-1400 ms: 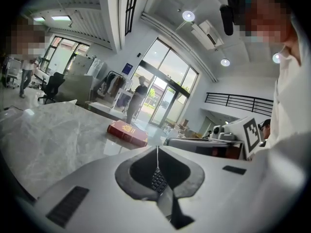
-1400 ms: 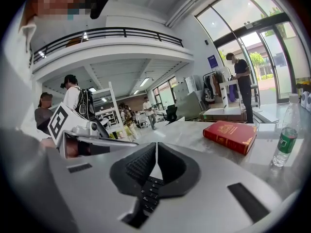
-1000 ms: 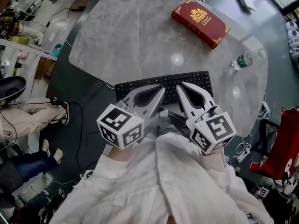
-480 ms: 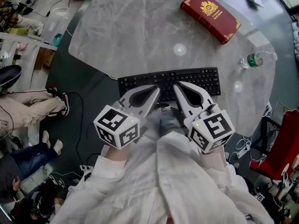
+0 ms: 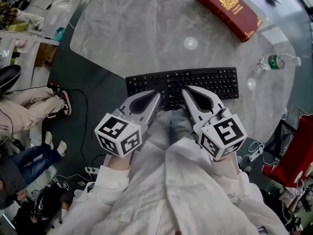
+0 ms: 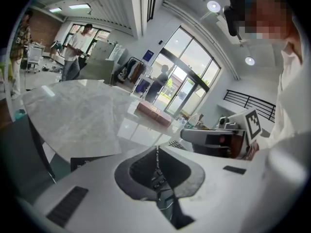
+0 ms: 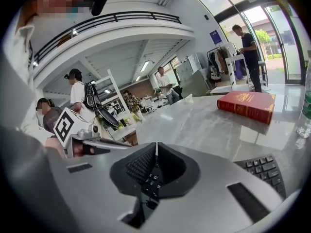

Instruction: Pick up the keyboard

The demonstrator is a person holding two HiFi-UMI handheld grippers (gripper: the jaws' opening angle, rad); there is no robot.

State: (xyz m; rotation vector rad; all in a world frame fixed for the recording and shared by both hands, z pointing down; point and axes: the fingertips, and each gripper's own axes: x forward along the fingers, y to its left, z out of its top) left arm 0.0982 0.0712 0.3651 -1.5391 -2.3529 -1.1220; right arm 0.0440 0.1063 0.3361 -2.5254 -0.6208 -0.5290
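Both left tool (image 5: 157,97) and right tool (image 5: 185,90) closed over keyboard (image 5: 208,82); book (image 5: 230,10) lettering illegible.

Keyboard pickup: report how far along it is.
Done: nothing lifted yet; the keyboard lies flat on the table. In hand: the left gripper and right gripper sit over its near edge, jaws shut, gripping nothing. Left: open the jaws, grip the keyboard and raise it.

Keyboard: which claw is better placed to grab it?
Probably the right claw: its shut tips sit over the middle of the keyboard; the left claw is off-centre. Both must open.
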